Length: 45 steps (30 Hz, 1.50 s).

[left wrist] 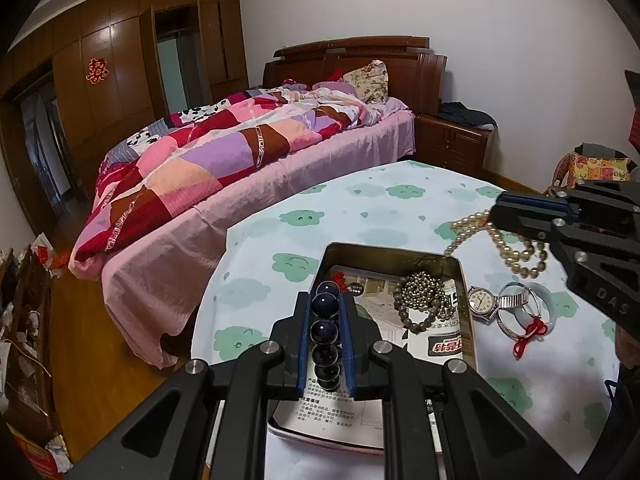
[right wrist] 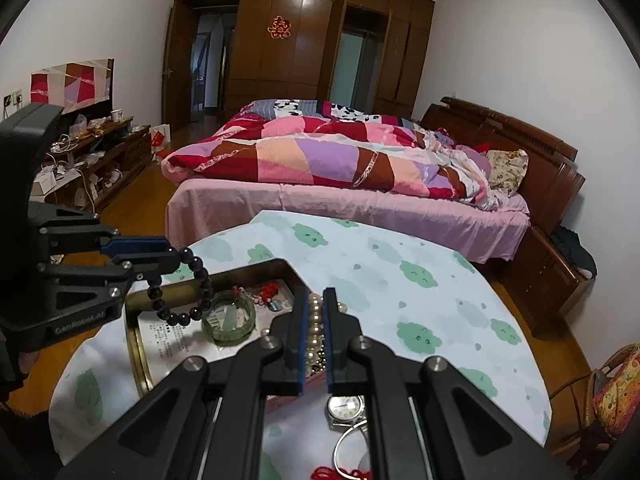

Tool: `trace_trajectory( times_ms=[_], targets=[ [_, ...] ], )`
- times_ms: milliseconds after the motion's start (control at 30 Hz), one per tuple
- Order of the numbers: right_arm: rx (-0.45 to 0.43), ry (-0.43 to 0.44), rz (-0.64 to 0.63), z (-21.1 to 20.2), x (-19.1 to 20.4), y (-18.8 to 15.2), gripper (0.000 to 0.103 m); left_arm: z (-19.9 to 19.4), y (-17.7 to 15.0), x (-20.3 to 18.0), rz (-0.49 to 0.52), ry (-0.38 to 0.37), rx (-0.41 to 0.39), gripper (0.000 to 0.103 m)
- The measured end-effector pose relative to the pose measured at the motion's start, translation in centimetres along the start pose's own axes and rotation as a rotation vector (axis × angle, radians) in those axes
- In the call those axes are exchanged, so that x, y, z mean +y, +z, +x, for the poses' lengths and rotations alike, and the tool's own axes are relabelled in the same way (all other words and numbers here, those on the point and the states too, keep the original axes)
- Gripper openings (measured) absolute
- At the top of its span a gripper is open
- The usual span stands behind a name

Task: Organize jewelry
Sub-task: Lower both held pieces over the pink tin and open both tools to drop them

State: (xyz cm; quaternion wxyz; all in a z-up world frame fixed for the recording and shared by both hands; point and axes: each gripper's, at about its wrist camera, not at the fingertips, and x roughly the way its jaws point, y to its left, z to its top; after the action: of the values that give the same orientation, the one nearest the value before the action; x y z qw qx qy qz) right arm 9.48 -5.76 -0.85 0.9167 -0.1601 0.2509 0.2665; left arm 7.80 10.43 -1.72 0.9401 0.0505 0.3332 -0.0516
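Two grippers are held over a round table [left wrist: 400,208] covered with a cloud-print cloth. A dark bead bracelet [left wrist: 326,336] is clamped between the blue pads of the left gripper [left wrist: 325,300], whose jaws are closed narrowly on it; in the right wrist view the bracelet hangs as a loop just above the near corner of an open metal tin [left wrist: 466,280]. A pearl necklace [left wrist: 500,242] is gripped by the right gripper [right wrist: 316,300], its jaws almost closed on the strand, and the rest of the pearls trails down to the cloth beside the tin (right of it in the left view). Inside the tin are seen printed paper, an olive bead bracelet [left wrist: 424,300], a green bangle [right wrist: 229,320] and a red knot [right wrist: 269,291]. On the cloth just beside the tin lie a watch [left wrist: 482,300], a clear bangle [left wrist: 524,312] and a red cord [left wrist: 528,334]. A bed [right wrist: 340,172] stands behind the table.
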Motion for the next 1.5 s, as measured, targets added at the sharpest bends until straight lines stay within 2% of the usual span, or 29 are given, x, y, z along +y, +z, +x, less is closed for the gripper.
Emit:
trace_trajectory(
  times_ms=[633, 1500],
  targets=[
    [0.049, -0.021, -0.045, 3.5, 1.0, 0.2, 0.008, 1.8, -0.1, 1.0, -0.022, -0.002, 0.015, 0.013],
    [0.163, -0.009, -0.070, 6.3, 1.2, -2.4, 0.008, 3.8, -1.1, 0.3, -0.003, -0.025, 0.068, 0.014]
  ],
)
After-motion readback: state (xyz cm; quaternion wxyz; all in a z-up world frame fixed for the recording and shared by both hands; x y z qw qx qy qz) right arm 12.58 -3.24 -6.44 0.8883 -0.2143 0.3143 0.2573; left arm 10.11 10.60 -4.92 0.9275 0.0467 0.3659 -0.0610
